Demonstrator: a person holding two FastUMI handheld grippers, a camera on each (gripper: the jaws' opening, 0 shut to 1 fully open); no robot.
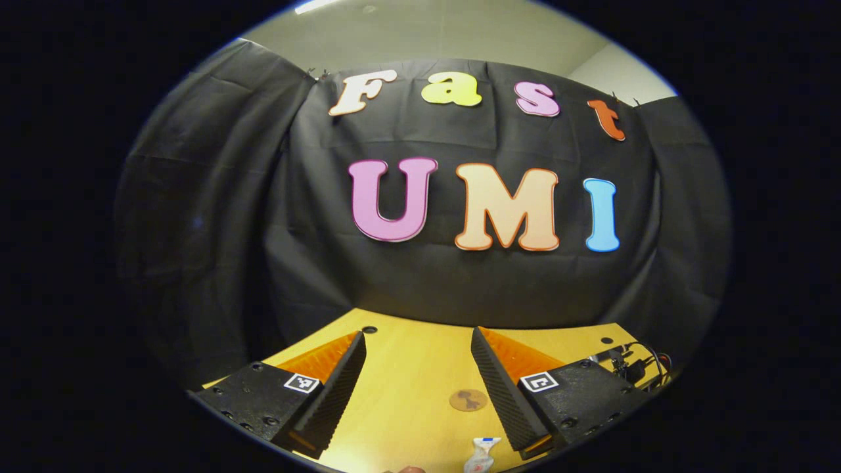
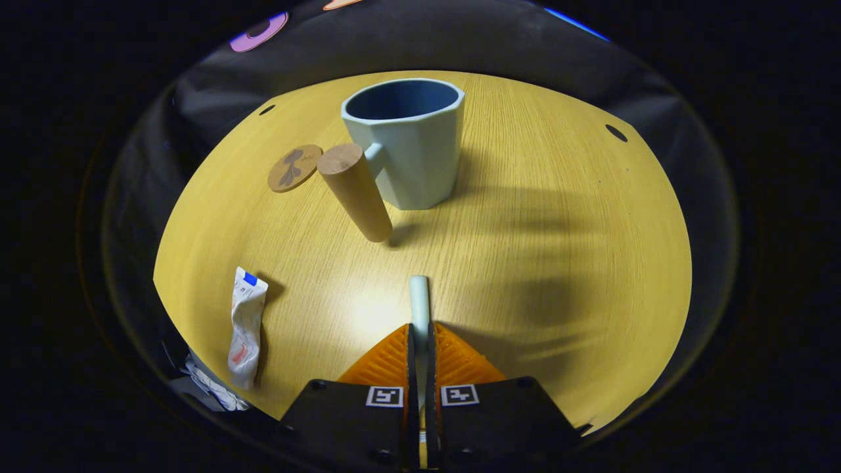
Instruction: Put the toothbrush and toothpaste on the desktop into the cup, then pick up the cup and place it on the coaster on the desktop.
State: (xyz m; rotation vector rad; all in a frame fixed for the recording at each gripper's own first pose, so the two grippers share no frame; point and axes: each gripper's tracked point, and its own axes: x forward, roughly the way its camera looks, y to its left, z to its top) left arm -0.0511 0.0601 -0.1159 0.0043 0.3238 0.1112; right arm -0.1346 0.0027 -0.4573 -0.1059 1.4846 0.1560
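One cup [image 2: 407,141], wooden handle [image 2: 355,192] angled toward the right gripper [image 2: 419,328], which is clenched on one toothbrush [image 2: 418,299]. One coaster [image 2: 294,167] left of the cup; one toothpaste [image 2: 246,325] lying nearer, well apart. Left gripper [image 1: 417,341]: jaws spread, nothing between; cables [image 1: 634,364] at the desktop [image 1: 420,368] edge.

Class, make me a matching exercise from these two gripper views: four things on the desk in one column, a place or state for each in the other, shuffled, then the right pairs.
1. toothbrush
2. toothpaste
3. cup
4. coaster

A. stands upright, nothing inside
B. lies flat on the desk, ungripped
C. clamped between the right gripper fingers
D. flat disc beside the cup's wooden handle

Pairs: 1-C, 2-B, 3-A, 4-D
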